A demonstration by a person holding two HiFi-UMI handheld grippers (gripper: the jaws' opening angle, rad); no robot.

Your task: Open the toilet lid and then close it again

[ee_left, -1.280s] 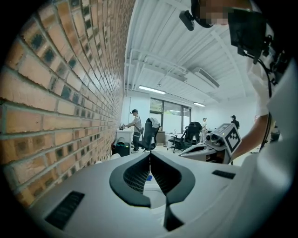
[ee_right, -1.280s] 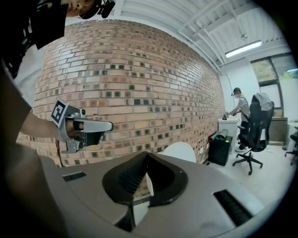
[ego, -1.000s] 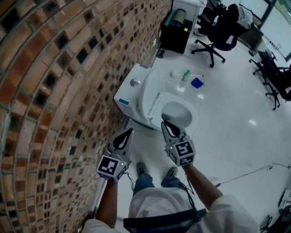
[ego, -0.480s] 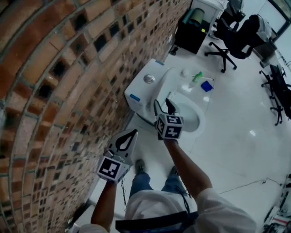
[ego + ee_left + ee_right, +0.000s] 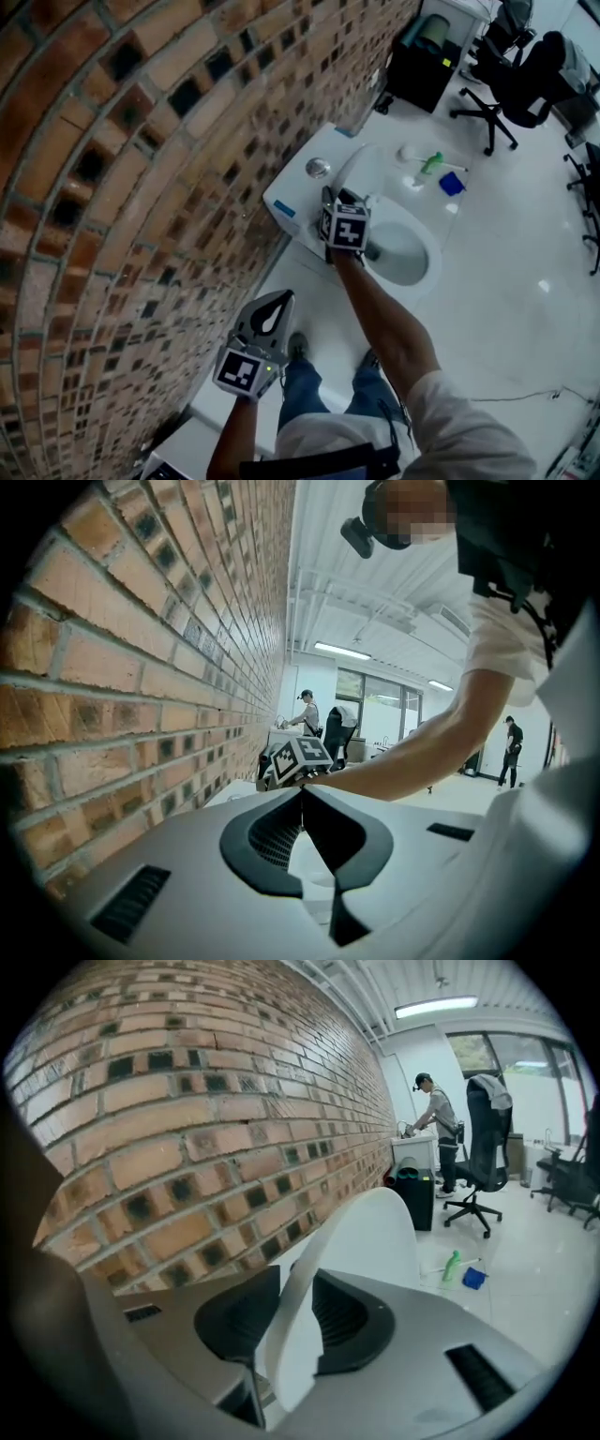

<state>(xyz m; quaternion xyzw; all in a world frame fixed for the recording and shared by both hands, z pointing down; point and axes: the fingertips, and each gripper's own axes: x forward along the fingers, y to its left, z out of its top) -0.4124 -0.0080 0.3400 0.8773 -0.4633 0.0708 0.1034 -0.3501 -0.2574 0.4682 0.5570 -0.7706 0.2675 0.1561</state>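
Observation:
The white toilet [image 5: 309, 202] stands against the brick wall with its bowl [image 5: 401, 253] uncovered. Its lid [image 5: 351, 167] is raised, leaning toward the cistern. My right gripper [image 5: 339, 200] is at the lid's near side edge. In the right gripper view the lid [image 5: 375, 1232] runs edge-on between the two dark pads of that gripper [image 5: 292, 1288]. Its jaws have just been closing and the pads sit against the lid on both sides. My left gripper [image 5: 275, 306] hangs low beside the wall, shut and empty; its tips [image 5: 302, 794] meet in the left gripper view.
A brick wall [image 5: 141, 169] runs along the left. A green bottle [image 5: 431, 163] and a blue cloth [image 5: 453, 184] lie on the white floor beyond the toilet. Farther off stand a black bin [image 5: 427, 47] and office chairs [image 5: 525, 89]. The person's feet [image 5: 298, 347] are in front of the toilet.
My right gripper moved from the front of the bowl up and left to the lid's edge, opened on the way, then narrowed around the lid. The left gripper sank a little.

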